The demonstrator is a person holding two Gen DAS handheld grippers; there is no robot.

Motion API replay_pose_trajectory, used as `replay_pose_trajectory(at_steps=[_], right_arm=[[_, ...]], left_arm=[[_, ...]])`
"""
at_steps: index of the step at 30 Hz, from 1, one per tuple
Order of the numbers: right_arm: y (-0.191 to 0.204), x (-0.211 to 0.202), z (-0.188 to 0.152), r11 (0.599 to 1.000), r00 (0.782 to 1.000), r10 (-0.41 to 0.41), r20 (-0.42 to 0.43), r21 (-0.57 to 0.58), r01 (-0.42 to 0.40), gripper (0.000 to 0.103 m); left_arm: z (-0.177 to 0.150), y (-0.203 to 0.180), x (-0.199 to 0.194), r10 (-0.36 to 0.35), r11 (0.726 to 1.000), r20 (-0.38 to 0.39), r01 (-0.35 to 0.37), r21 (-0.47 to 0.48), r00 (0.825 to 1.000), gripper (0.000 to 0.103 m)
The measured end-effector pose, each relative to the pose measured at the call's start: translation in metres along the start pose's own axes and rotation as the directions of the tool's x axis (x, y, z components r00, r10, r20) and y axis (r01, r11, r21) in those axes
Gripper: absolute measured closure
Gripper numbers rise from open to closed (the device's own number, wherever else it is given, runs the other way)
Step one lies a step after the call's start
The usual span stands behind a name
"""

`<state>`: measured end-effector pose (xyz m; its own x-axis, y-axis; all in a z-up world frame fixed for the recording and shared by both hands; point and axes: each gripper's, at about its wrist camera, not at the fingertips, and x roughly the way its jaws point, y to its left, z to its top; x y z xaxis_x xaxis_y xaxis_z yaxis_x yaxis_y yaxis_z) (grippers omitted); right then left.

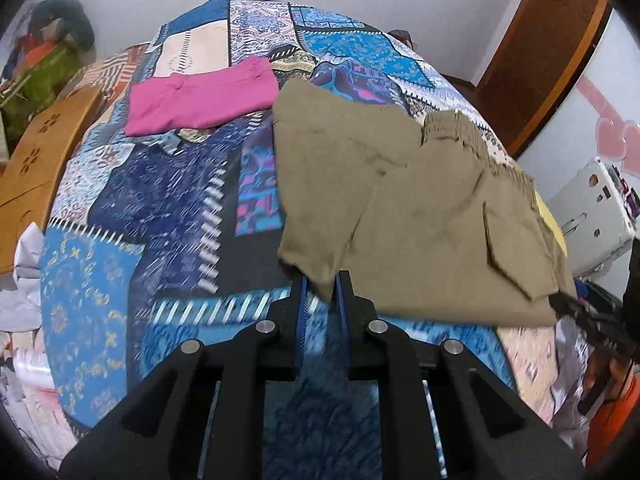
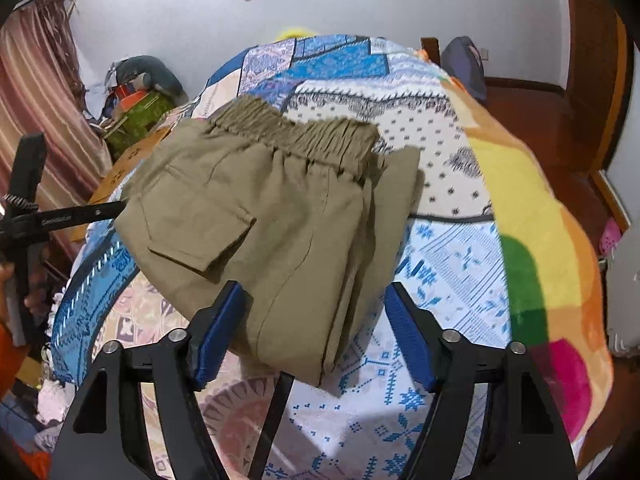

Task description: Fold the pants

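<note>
Khaki pants [image 2: 280, 208] lie on the patchwork bed cover [image 1: 132, 280], already doubled over so the elastic waistband [image 2: 296, 136] sits at the far edge and a flap pocket [image 2: 200, 236] faces up. We hold the left tool [image 1: 320, 284] with its blue pads nearly together, pinching the near corner of the khaki cloth, which lifts off the bed there; that hold, we judge, lets us carry one end of the bundle across for the next fold. Our right tool [image 2: 316, 320] hovers with its jaws standing apart on either side of the folded leg edge, the pads not pressing on the fabric, so it holds nothing yet; it seems placed to catch the matching corner and keep the layers aligned. From the right view, the left tool reaches in at the pants' left edge. A pink garment [image 1: 200, 100], folded flat, rests farther up the bed, well apart, probably set aside as finished work. A yellow-and-orange blanket [image 2: 532, 200] lies along the right side.
</note>
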<state>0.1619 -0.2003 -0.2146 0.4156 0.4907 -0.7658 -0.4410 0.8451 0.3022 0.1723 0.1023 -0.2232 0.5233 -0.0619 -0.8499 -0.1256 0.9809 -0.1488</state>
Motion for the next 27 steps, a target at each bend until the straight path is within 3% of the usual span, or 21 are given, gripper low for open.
replay_pose_trajectory(at_steps=[5, 8, 13, 20, 27], right_arm=[[0.000, 0.004, 0.004, 0.997, 0.998, -0.063, 0.018, -0.045, 0.064, 0.048], [-0.010, 0.006, 0.006, 0.995, 0.996, -0.093, 0.018, -0.026, 0.093, 0.051], [-0.019, -0.002, 0.014, 0.996, 0.996, -0.089, 0.009, 0.010, 0.089, 0.051], [0.005, -0.014, 0.043, 0.998, 0.996, -0.036, 0.083, -0.050, 0.040, 0.049], [0.031, 0.019, 0.069, 0.991, 0.994, 0.071, 0.085, -0.117, -0.061, 0.049]], left_arm=[[-0.013, 0.008, 0.004, 0.055, 0.998, -0.014, -0.055, 0.019, 0.998, 0.095], [-0.012, 0.013, 0.001, 0.034, 0.999, -0.021, -0.034, 0.015, 0.999, 0.095], [-0.003, -0.001, -0.014, 0.043, 0.992, 0.022, -0.045, 0.115, 0.999, 0.095], [0.042, -0.051, -0.025, -0.082, 0.969, 0.085, 0.060, 0.241, 0.993, 0.095], [0.073, -0.096, 0.023, -0.159, 0.938, 0.000, 0.151, 0.312, 0.987, 0.094]])
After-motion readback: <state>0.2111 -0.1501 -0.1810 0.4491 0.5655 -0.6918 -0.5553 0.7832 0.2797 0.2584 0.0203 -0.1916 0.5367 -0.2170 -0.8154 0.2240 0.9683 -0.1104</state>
